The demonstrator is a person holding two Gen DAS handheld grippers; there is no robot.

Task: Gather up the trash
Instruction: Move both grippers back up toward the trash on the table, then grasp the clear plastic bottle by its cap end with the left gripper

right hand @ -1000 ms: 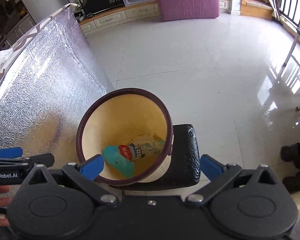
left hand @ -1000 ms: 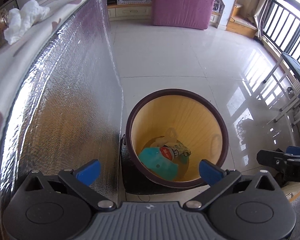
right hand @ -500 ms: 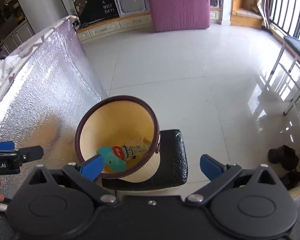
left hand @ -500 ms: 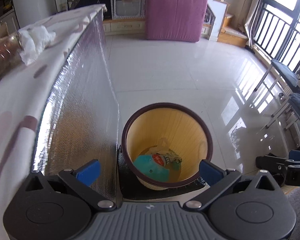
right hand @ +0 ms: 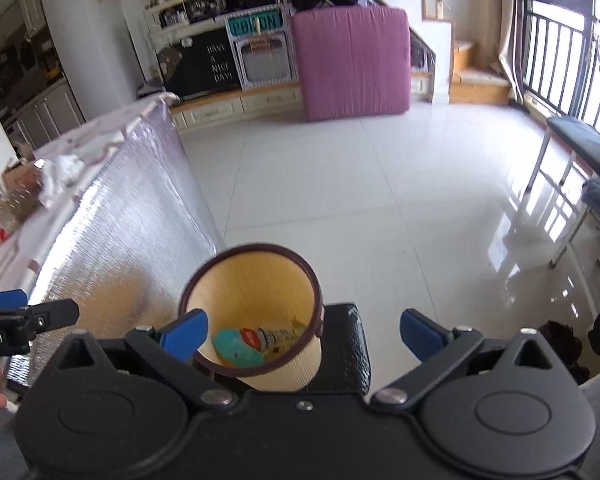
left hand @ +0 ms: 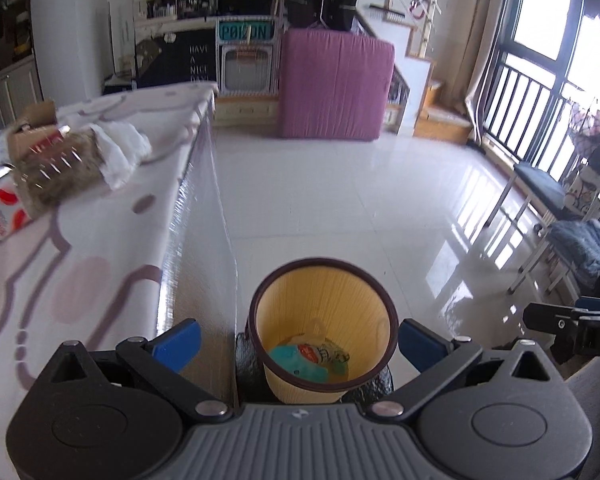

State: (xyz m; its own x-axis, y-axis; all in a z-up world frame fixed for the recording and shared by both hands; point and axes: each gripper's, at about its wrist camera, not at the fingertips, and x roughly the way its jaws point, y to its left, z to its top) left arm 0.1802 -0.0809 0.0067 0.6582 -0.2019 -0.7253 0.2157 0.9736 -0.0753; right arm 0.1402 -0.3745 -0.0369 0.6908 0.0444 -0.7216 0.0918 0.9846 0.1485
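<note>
Trash bin point(left hand: 322, 280): yellow, dark-rimmed, standing on a black mat point(right hand: 350, 354) on the floor, just beside the foil-clad side of the table point(left hand: 100, 248). Inside the bin lie a teal lid point(left hand: 294, 362) and a crushed bottle point(right hand: 266, 336). More trash, a white tissue point(left hand: 120, 152) included, lies on the table. Left gripper point(left hand: 298, 340) and right gripper point(right hand: 302, 330) both hover above the bin, jaws spread wide, holding nothing.

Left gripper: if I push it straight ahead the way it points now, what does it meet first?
Probably the trash bin: the open left gripper frames its mouth between its fingers. Depth is unclear, and the table edge lies close on the left.
</note>
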